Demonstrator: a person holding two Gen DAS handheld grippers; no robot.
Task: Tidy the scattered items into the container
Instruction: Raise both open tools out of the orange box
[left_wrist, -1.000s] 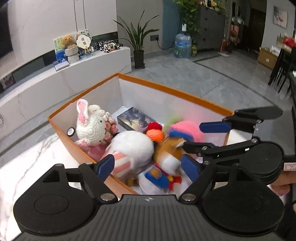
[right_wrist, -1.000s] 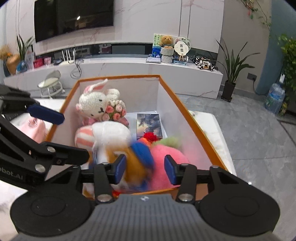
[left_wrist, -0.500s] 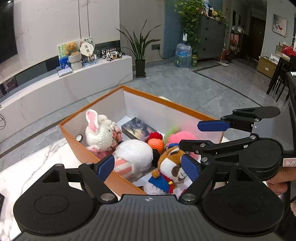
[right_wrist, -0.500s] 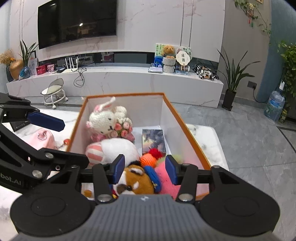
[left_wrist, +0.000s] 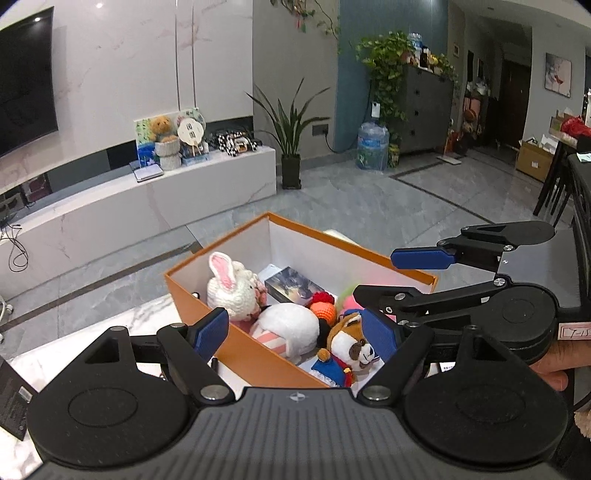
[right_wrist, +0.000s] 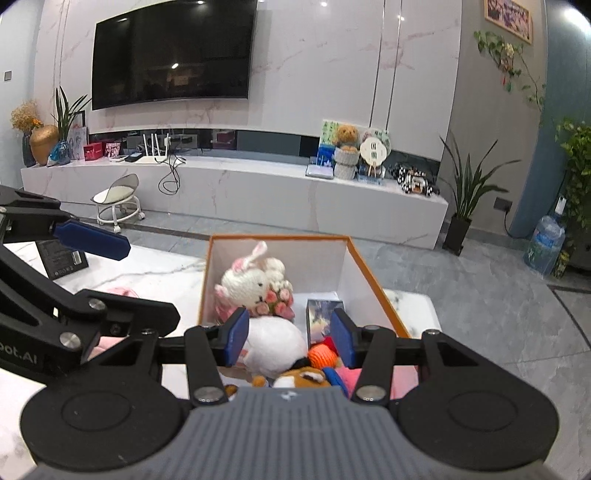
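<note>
Both the left gripper (left_wrist: 295, 330) and right gripper (right_wrist: 287, 338) gape wide, empty, above the orange box (left_wrist: 258, 354), the crocheted bunny (left_wrist: 231, 288) at its 11 o'clock.

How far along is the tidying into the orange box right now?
Mostly done: the orange box already holds the white bunny, a brown plush dog, a card box and others. Nothing is in hand; the left gripper and right gripper are open. Left: a pink item and a black box on the table.
</note>
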